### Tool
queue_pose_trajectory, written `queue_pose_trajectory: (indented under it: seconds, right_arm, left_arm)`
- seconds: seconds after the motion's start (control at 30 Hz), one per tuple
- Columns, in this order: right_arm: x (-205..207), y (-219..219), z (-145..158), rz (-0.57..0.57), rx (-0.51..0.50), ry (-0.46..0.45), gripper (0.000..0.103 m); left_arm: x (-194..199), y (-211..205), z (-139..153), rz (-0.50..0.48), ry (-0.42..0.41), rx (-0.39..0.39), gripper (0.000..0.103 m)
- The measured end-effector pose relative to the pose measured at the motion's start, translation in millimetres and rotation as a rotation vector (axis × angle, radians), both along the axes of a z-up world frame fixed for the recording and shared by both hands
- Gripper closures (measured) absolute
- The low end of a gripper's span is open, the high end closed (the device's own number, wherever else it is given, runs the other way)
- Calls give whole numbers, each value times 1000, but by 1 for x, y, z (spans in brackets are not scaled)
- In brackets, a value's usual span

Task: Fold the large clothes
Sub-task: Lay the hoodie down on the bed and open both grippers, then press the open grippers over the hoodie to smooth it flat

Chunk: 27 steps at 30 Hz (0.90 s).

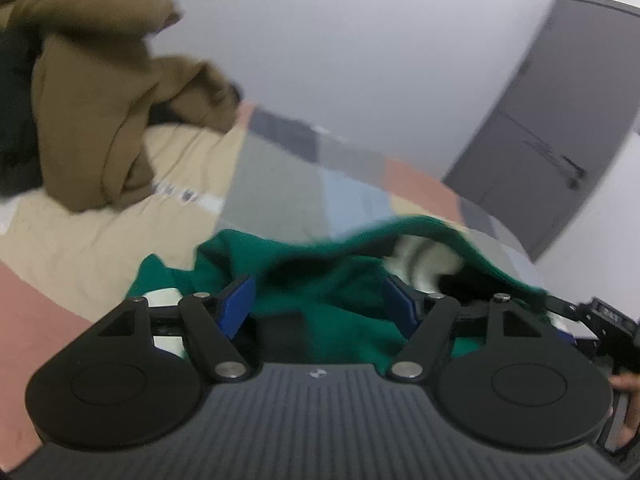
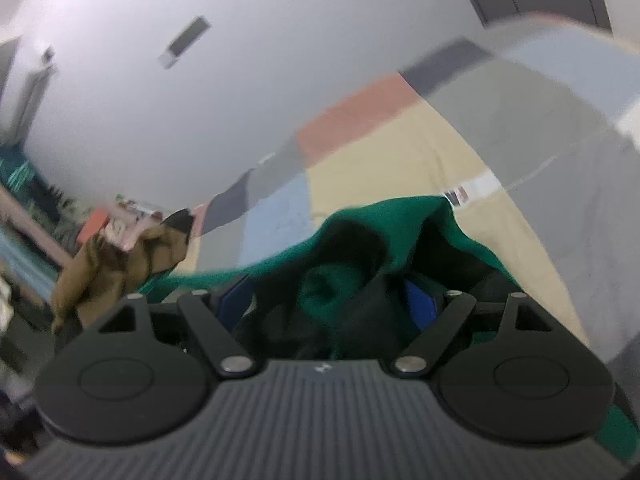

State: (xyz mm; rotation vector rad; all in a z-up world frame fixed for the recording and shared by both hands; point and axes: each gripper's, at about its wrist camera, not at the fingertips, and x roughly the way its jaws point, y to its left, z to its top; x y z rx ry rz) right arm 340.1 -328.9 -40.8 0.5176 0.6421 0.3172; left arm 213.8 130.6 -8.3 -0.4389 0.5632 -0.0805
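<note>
A green garment lies bunched on the patchwork bed cover, right in front of both grippers, with a white patch showing inside a fold. My left gripper has its blue pads wide apart; green cloth sits loosely between them and is not pinched. In the right wrist view the same green garment rises in a hump over the bed cover. My right gripper is also open, with slack folds of cloth between its blue pads.
A crumpled brown garment lies on the bed beyond the green one, also visible from the right wrist as the brown garment. A grey door and a white wall stand behind the bed. A hand on a black device shows at the right edge.
</note>
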Motion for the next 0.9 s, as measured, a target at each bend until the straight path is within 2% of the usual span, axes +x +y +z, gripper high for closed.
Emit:
queue_pose_trajectory:
  seconds: [0.17, 0.27, 0.47, 0.57, 0.67, 0.77, 0.9]
  right_arm:
    - [-46, 12, 24, 36, -70, -92, 20]
    - [-68, 24, 28, 75, -96, -123, 20]
    - [-91, 66, 15, 216, -196, -119, 21]
    - [-85, 86, 3, 256, -281, -114, 22]
    - [-63, 103, -8, 267, -318, -83, 22]
    - [-39, 120, -11, 270, -374, -74, 22]
    - [-4, 141, -12, 284, -368, -24, 22]
  left_arm:
    - [-27, -23, 8, -35, -38, 71, 28]
    - [-34, -34, 2, -60, -16, 65, 28]
    - [-33, -56, -15, -79, 55, 133, 28]
    - [-21, -60, -29, -94, 109, 138, 28]
    - [-9, -62, -41, -84, 165, 152, 28]
    - [-5, -57, -45, -68, 169, 123, 28]
    - [-5, -46, -44, -50, 162, 80, 28]
